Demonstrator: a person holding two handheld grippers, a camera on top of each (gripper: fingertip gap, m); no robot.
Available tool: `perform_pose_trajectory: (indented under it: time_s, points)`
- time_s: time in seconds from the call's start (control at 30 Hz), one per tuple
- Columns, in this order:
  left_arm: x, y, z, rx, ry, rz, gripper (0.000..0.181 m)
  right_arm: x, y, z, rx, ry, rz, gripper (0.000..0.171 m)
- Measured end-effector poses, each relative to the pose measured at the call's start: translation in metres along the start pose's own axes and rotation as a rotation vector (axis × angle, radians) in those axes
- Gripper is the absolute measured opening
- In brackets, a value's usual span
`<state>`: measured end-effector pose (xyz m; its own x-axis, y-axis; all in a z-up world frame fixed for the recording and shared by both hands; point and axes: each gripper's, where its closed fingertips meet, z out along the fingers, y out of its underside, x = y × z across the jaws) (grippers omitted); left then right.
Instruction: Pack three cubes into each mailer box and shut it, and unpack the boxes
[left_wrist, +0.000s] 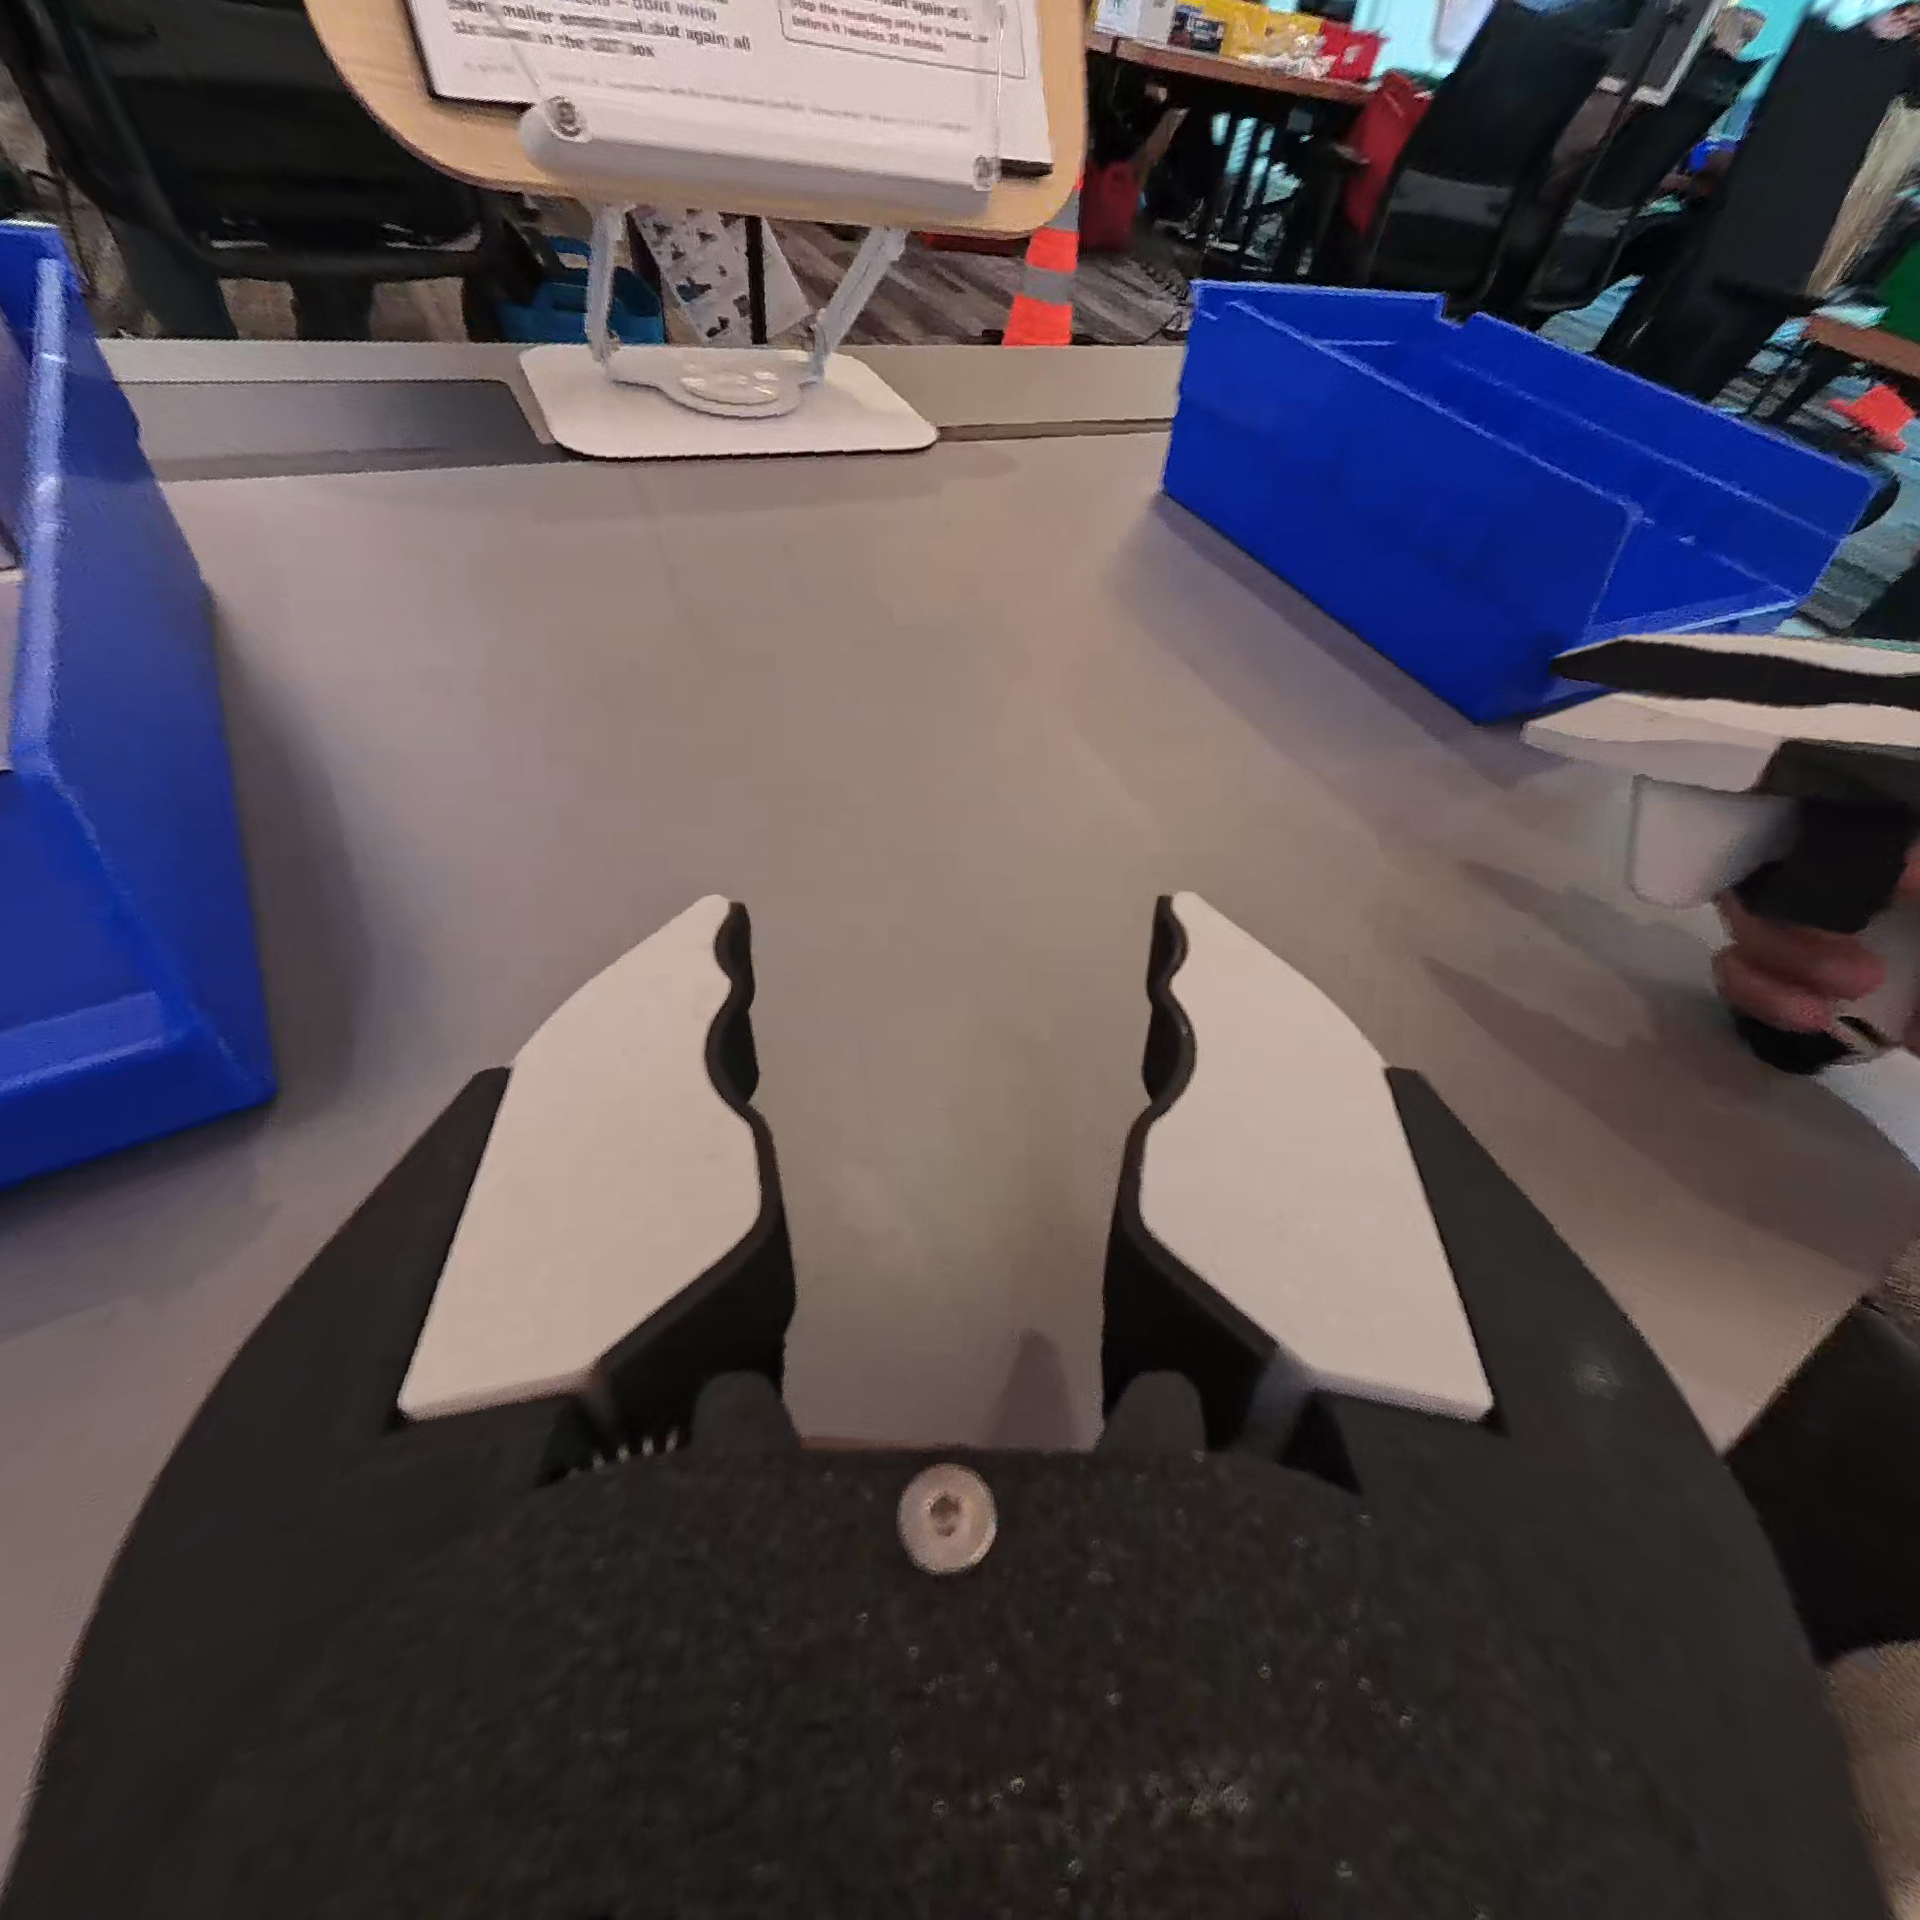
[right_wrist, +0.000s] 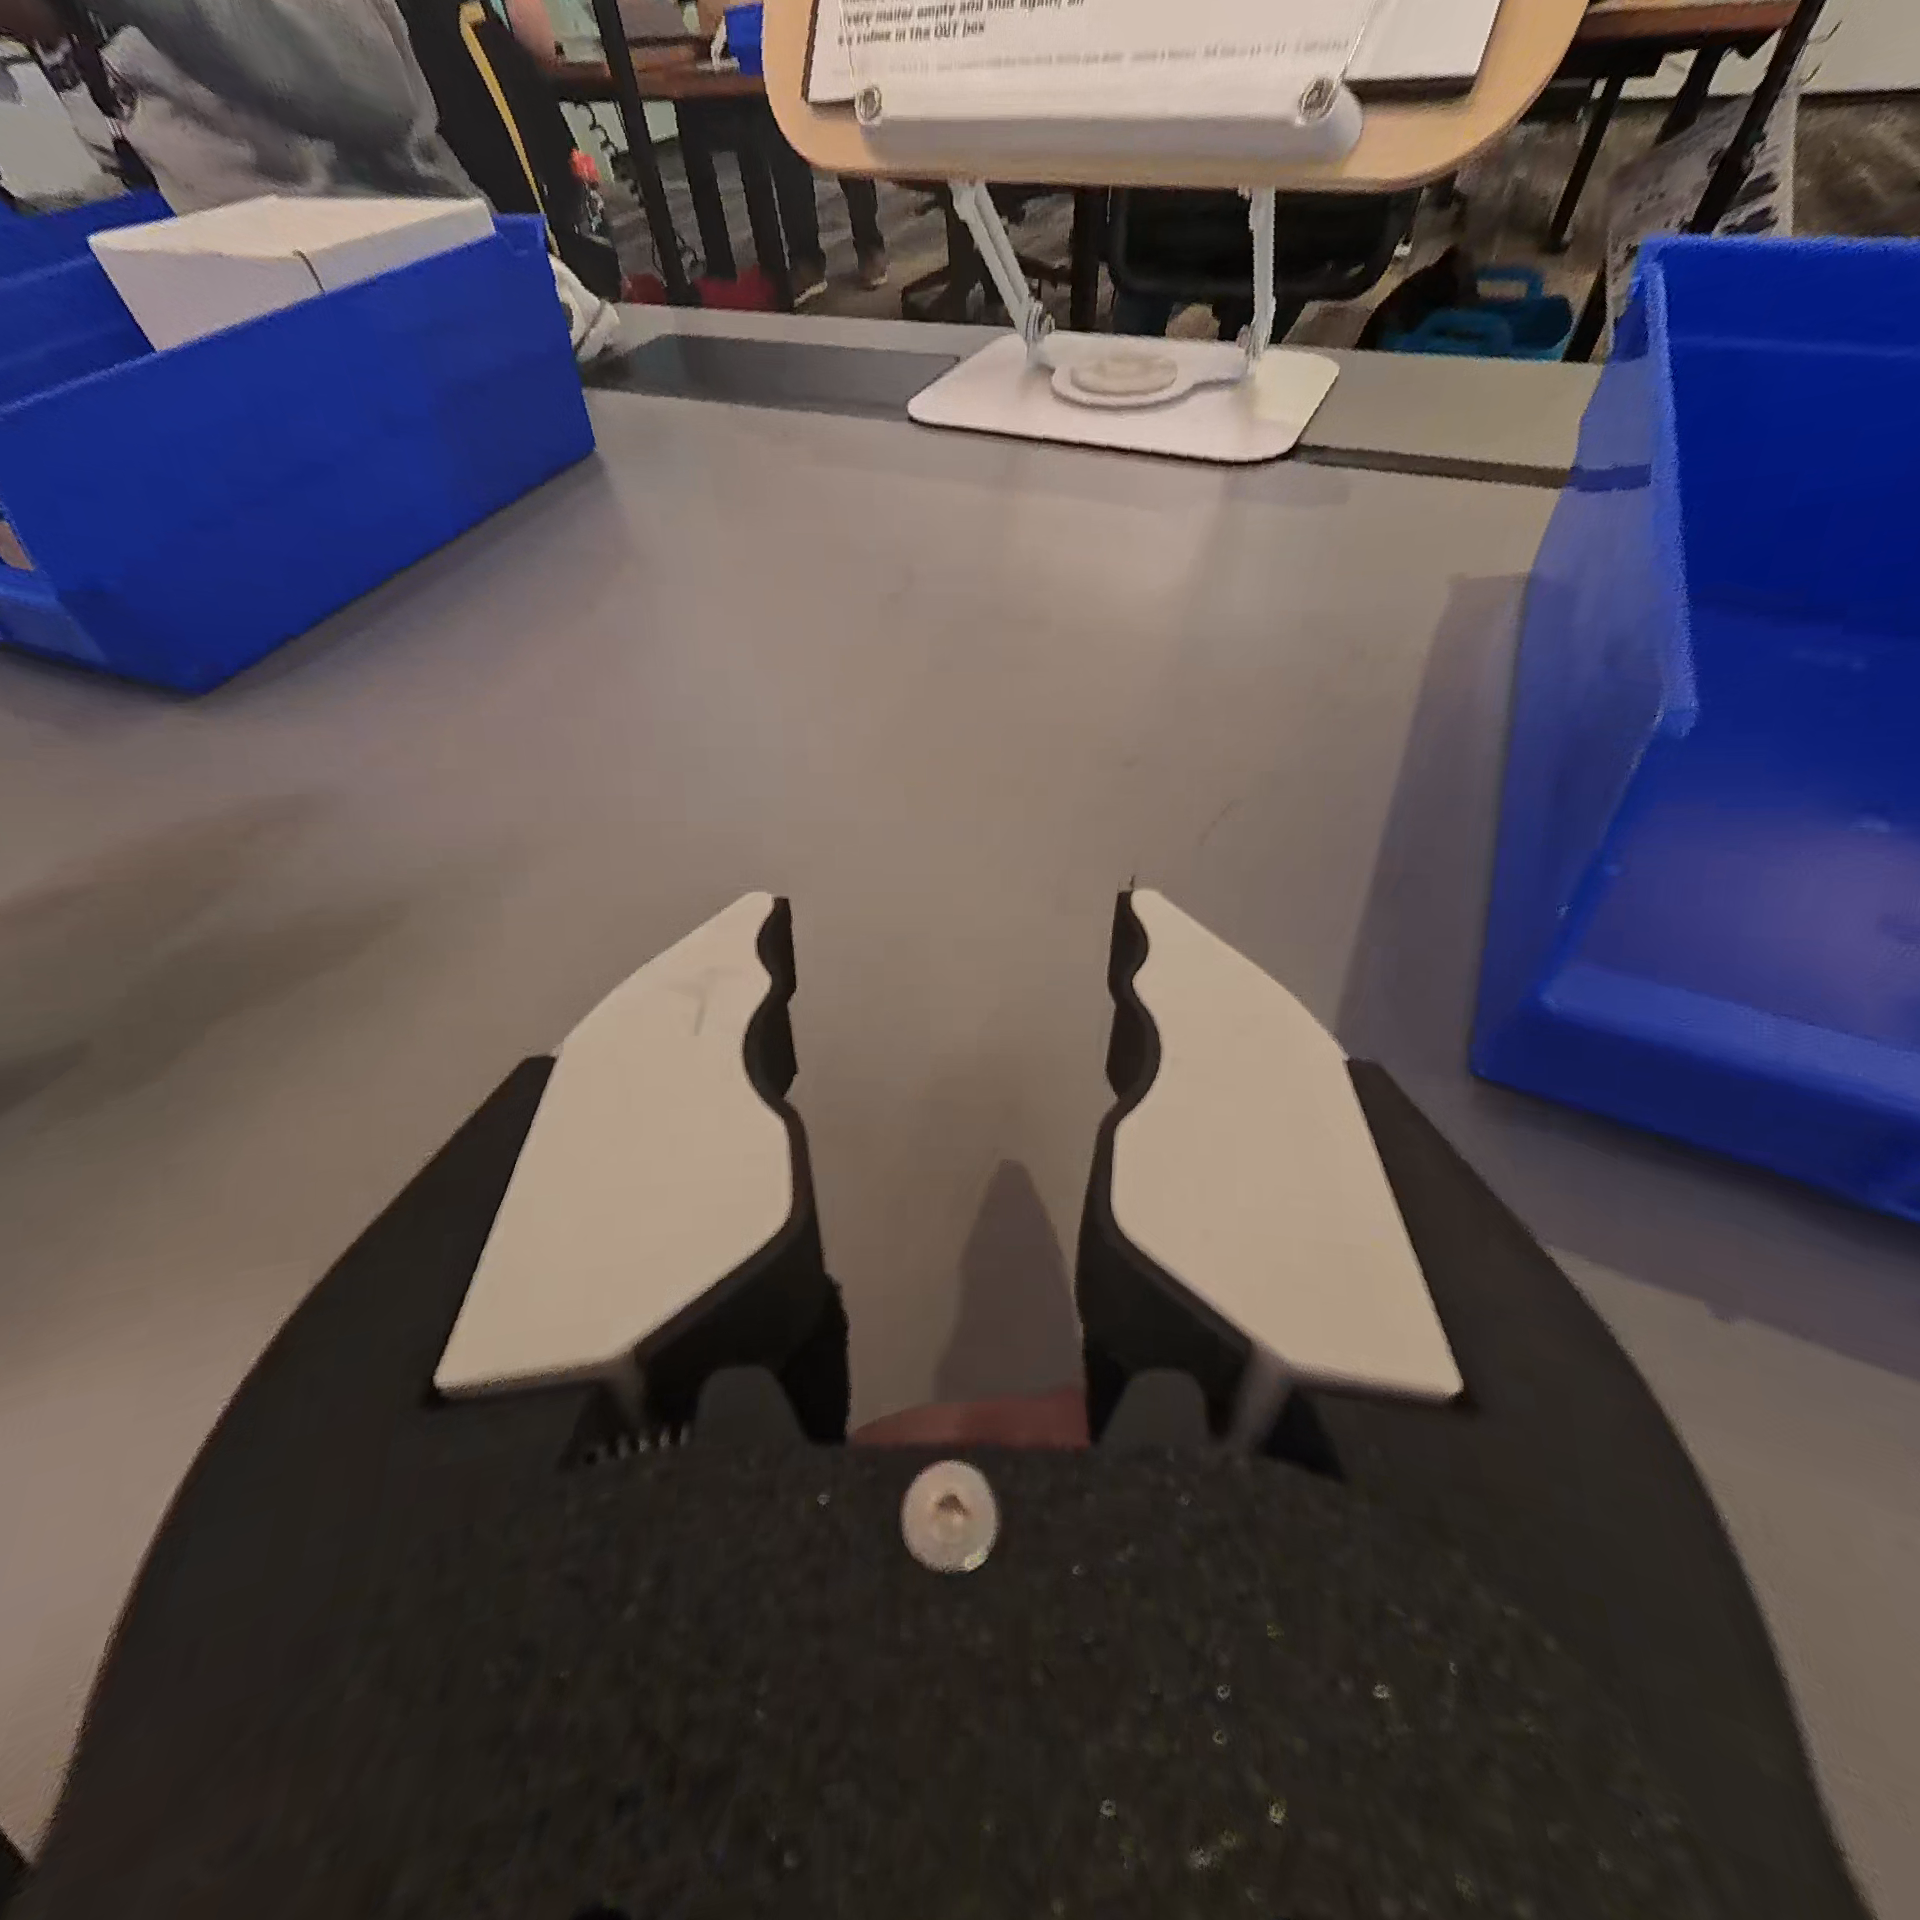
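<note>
My left gripper (left_wrist: 948, 914) is open and empty, low over the bare grey table (left_wrist: 831, 675). My right gripper (right_wrist: 951, 909) is also open and empty over the same table (right_wrist: 831, 675). It also shows in the left wrist view (left_wrist: 1579, 691) at the right edge, held by a hand, in front of the right blue bin (left_wrist: 1455, 499). A white mailer box (right_wrist: 281, 260), shut, stands in the left blue bin (right_wrist: 291, 457). No cubes are in view.
A blue bin (left_wrist: 94, 831) stands at the left and another blue bin (right_wrist: 1745, 779) at the right of the table. A white stand (right_wrist: 1127, 400) holding a wooden board with a printed sheet stands at the table's far edge (left_wrist: 727, 405). People and furniture are behind.
</note>
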<state>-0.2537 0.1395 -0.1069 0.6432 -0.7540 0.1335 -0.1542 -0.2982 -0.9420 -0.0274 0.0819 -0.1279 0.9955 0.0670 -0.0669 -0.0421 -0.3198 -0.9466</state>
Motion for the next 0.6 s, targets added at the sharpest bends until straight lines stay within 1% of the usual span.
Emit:
perform_pose_trajectory:
  time_s: [0.03, 0.1, 0.13, 0.27, 0.37, 0.43, 0.53, 0.6]
  points:
    - [-0.004, 0.001, 0.000, -0.005, -0.021, 0.010, 0.074, -0.001, 0.002, 0.000, -0.013, -0.004, -0.003, 0.058]
    - [-0.012, -0.002, -0.002, -0.001, -0.060, -0.003, 0.091, -0.002, 0.004, 0.001, -0.027, -0.003, -0.013, 0.058]
    - [-0.015, -0.003, -0.003, 0.007, -0.068, -0.027, 0.094, -0.002, 0.003, 0.000, -0.023, -0.002, -0.016, 0.058]
    - [-0.023, -0.007, -0.007, 0.008, -0.040, -0.155, 0.095, -0.004, 0.005, 0.000, -0.032, -0.009, -0.033, 0.058]
    - [-0.033, -0.013, -0.012, 0.008, -0.061, -0.142, 0.097, -0.006, 0.006, -0.001, -0.035, -0.013, -0.045, 0.058]
    - [-0.049, -0.021, -0.017, -0.021, -0.123, -0.107, 0.098, -0.006, 0.006, -0.002, -0.035, -0.014, -0.043, 0.058]
    - [-0.089, -0.048, -0.027, -0.076, -0.213, -0.116, 0.099, -0.006, 0.007, -0.002, -0.040, -0.023, -0.037, 0.058]
    - [-0.122, -0.064, -0.026, -0.147, -0.262, -0.115, 0.108, -0.007, 0.007, -0.003, -0.038, -0.027, -0.035, 0.058]
